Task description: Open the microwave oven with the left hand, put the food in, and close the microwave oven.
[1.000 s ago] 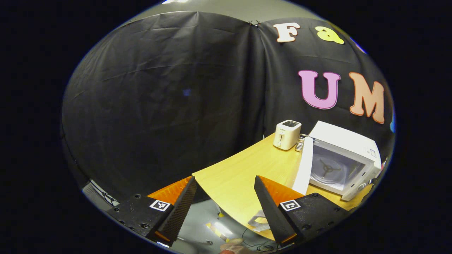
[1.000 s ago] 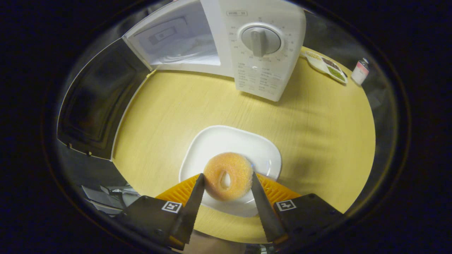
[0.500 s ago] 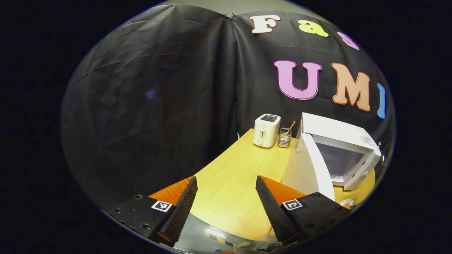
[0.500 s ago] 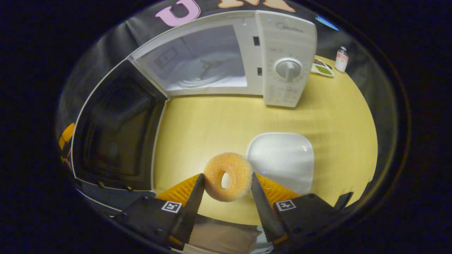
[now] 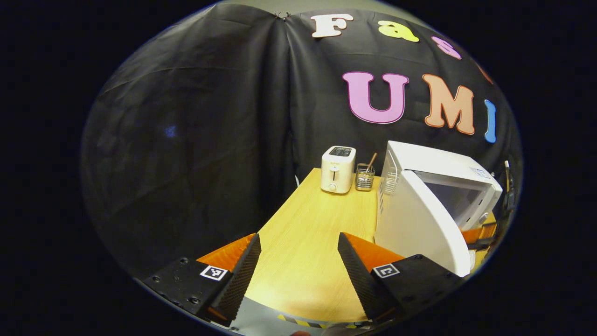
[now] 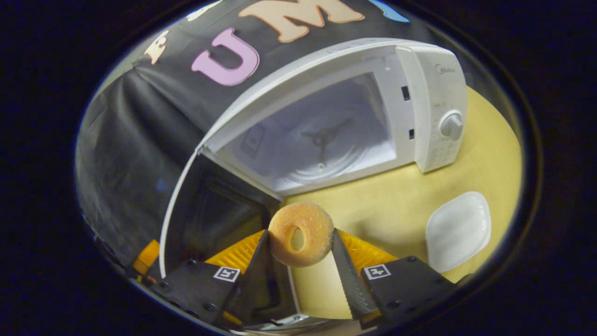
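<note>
A sugared doughnut (image 6: 301, 233) is held upright in the air, with my right gripper (image 6: 298, 254) shut on it. Ahead of it stands the white microwave (image 6: 422, 93) with its cavity (image 6: 317, 140) showing a glass turntable. Its door (image 6: 205, 224) is swung wide open to the left, just below and left of the doughnut. In the left gripper view my left gripper (image 5: 298, 261) hangs open over the table's left part, holding nothing. There the microwave (image 5: 438, 165) stands to the right, its open door (image 5: 419, 224) seen from outside, close beside my right-hand finger.
An empty white plate (image 6: 459, 231) lies on the wooden table (image 6: 392, 210) to the right. A white toaster (image 5: 337, 169) and a small wire holder (image 5: 364, 176) stand at the back by the black cloth wall. The other gripper (image 5: 475, 234) peeks past the door's edge.
My right gripper has lifted the doughnut off the plate and carried it left and up toward the microwave's opening. My left gripper has drifted left, away from the open door, still open.
</note>
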